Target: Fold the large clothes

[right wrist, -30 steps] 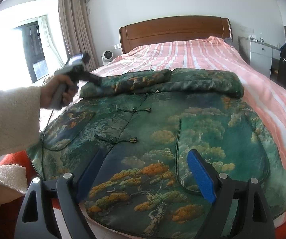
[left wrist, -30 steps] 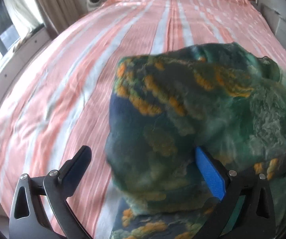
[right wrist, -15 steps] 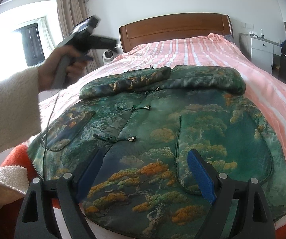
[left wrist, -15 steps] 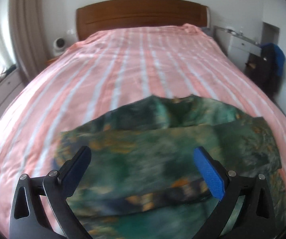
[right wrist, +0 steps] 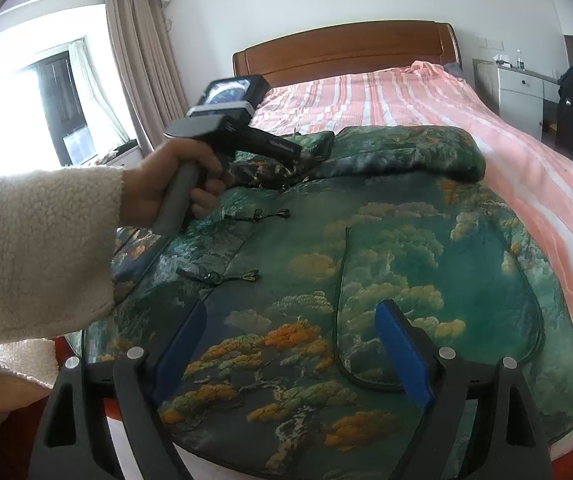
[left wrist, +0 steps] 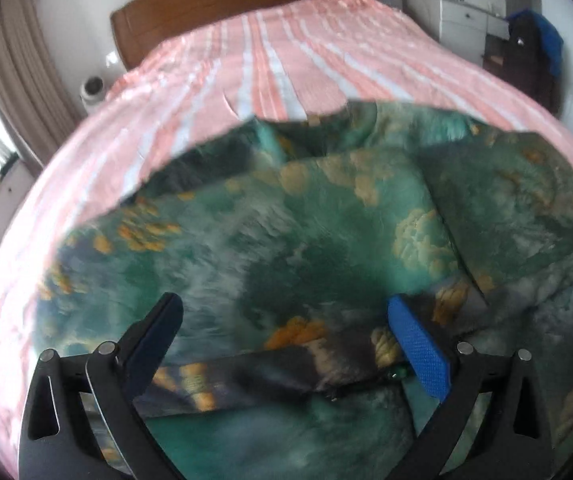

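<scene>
Since a second ago your left gripper [left wrist: 284, 330] has let the sleeve go, swung up and come back down over the folded part, while your right gripper [right wrist: 292, 334] has held its place at the hem.

Beneath everything lies the bed [right wrist: 406, 96] in its pink striped cover, stretching well beyond both sets of fingers. On it, spread flat and buttoned, lies the green jacket [right wrist: 386, 248]; its hem runs under your right fingers and its collar end lies far ahead of them. Both sleeves [left wrist: 326, 208] are already laid across the top of the jacket, and that folded band sits just ahead of and between your left fingers.

Your left fingers stand wide, holding nothing; whether they touch the cloth is blurred. Your right fingers are wide too, empty, poised over the lower front, with a pocket [right wrist: 426, 300] just ahead of the right-hand one.

By my reading you are partway: sleeves are in, but the long body is not yet folded. The hem-to-collar folds remain, then any tidying of edges.
</scene>
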`<state>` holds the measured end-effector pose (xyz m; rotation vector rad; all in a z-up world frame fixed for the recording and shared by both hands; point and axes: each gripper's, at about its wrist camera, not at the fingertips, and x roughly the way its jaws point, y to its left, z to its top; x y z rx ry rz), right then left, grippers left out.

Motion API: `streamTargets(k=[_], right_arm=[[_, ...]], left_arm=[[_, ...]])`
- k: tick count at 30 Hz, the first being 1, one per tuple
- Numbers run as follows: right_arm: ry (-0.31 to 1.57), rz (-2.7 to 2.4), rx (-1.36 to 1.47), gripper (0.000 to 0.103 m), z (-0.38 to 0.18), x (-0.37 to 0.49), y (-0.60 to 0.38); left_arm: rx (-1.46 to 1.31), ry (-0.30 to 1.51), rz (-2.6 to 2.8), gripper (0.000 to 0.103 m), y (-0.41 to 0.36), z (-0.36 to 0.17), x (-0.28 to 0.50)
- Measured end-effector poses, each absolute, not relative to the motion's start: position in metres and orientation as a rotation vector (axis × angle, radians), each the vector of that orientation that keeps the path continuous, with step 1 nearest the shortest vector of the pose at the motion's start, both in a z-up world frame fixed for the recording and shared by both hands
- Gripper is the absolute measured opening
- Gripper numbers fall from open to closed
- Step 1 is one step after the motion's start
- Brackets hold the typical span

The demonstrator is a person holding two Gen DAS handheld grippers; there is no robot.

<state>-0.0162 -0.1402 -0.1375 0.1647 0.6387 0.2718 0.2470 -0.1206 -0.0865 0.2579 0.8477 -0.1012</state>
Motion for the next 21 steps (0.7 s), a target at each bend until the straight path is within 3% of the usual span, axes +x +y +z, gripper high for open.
streamTargets(k=[21], right_arm=[[0.628, 0.271, 0.157, 0.086, -0.137, -0.015, -0.140]], left_arm=[[0.375, 0.647, 0.161, 0.102, 0.027, 0.008, 0.143]])
